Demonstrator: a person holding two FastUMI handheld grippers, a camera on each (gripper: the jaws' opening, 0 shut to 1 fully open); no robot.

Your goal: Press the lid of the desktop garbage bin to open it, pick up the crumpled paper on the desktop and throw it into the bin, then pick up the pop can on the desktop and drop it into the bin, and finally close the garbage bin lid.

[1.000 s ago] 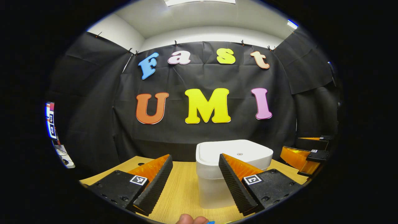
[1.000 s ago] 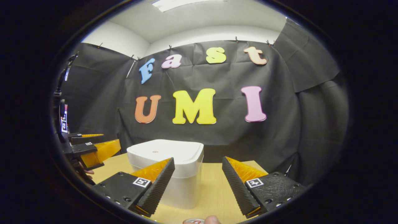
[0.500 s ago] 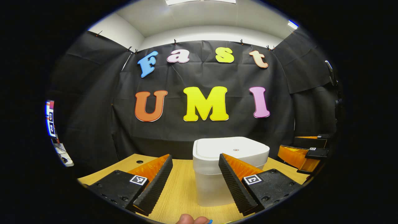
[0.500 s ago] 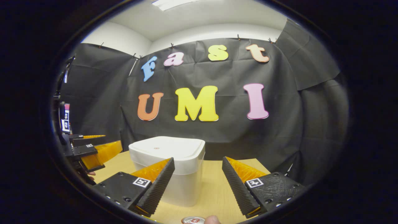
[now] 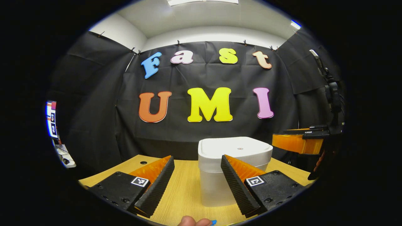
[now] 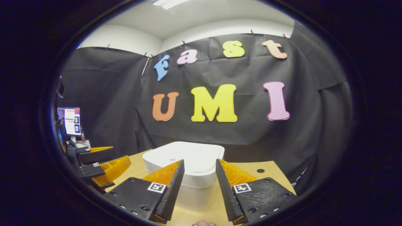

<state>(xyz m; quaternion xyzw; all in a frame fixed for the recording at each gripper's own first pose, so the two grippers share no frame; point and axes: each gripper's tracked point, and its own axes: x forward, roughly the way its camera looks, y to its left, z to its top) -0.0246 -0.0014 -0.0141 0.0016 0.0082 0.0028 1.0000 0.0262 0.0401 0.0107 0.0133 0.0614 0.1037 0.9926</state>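
Left gripper view: the left gripper (image 5: 196,169) hung low over the table (image 5: 183,194) with its fingers spread wide and nothing between them. The bin (image 5: 234,169) stood just ahead on the table, slightly to the right of the gap, its white lid (image 5: 235,147) down and level. The tip of the right-hand finger (image 5: 234,175) overlapped the bin's front wall in this view; whether it touched could not be told. A fingertip of the person's hand (image 5: 191,221) showed at the bottom edge beside a small blue object (image 5: 213,222) that was too cut off to identify. The right gripper (image 5: 296,142) appeared at the right edge, raised above table height and beside the bin.

Right gripper view: the right gripper (image 6: 197,172) was aimed at the bin (image 6: 188,175), its fingers parted by a moderate gap and grasping nothing. Both tips lay over the near part of the lid (image 6: 185,157); contact could not be judged. The lid was closed, with a small mark near its centre. The left gripper (image 6: 105,166) showed at the left edge, low over the table (image 6: 251,172) and left of the bin. A small round hole (image 6: 260,171) sat in the tabletop to the right. At the bottom edge a sliver of the can (image 6: 202,224) was just visible, near the table's front.
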